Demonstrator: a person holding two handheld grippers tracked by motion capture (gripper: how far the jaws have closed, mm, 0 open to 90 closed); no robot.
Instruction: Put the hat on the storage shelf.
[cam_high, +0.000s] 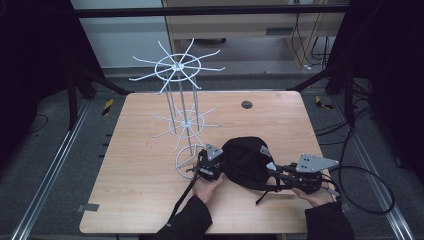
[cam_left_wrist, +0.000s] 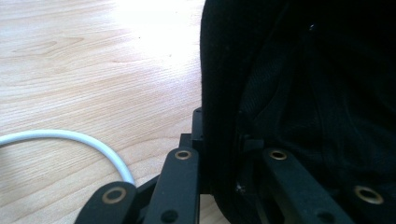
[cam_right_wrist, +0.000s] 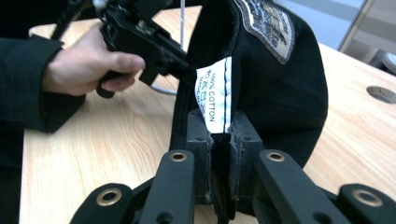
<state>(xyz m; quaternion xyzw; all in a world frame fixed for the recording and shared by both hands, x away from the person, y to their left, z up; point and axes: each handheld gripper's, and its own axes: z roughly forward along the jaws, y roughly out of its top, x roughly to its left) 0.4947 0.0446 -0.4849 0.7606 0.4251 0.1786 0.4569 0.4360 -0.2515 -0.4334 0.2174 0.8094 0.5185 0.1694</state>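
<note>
High view: a black cap (cam_high: 245, 161) sits on the wooden counter (cam_high: 145, 200), just right of the white wire rack (cam_high: 181, 117), held between the two tongs. The left tongs (cam_high: 216, 167) are clamped on the cap's left edge, the fabric pinched between their jaws in the left gripper view. The right tongs (cam_right_wrist: 219, 163) are closed on the cap's rim below a white care label (cam_right_wrist: 215, 95), beside an embroidered patch (cam_right_wrist: 266, 23).
</note>
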